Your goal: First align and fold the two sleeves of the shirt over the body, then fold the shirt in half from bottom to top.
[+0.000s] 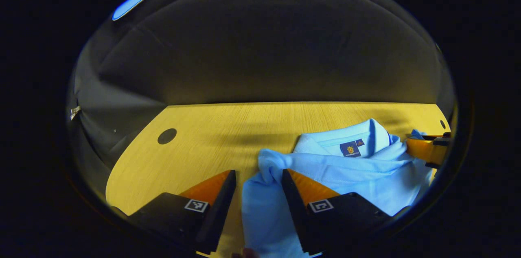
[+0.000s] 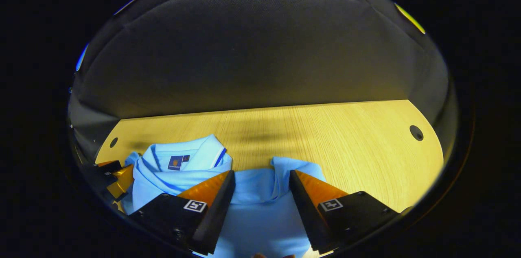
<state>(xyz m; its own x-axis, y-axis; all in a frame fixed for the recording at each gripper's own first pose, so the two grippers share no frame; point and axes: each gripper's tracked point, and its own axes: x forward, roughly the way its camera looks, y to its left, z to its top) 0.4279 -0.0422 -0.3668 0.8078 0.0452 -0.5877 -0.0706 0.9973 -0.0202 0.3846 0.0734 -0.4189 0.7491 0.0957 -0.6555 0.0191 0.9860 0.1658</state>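
Nearest in the left gripper view, the left gripper [image 1: 258, 176] has its jaws standing wide, with bunched cloth of the light blue polo shirt [image 1: 358, 168] lying between them, untouched by either finger as far as can be seen. In the right gripper view, the right gripper [image 2: 261, 176] is likewise spread wide over the shirt's right side. The shirt lies on the pale wooden table [image 2: 346, 136], its collar [image 2: 183, 154] toward the far edge.

Left gripper [image 1: 258, 176]: two wedge-shaped fingers on black blocky bases, each base carrying a square black-and-white fiducial tag [image 1: 196, 205] just behind the finger. Right gripper [image 2: 261, 177]: same build, same tags [image 2: 330, 204].
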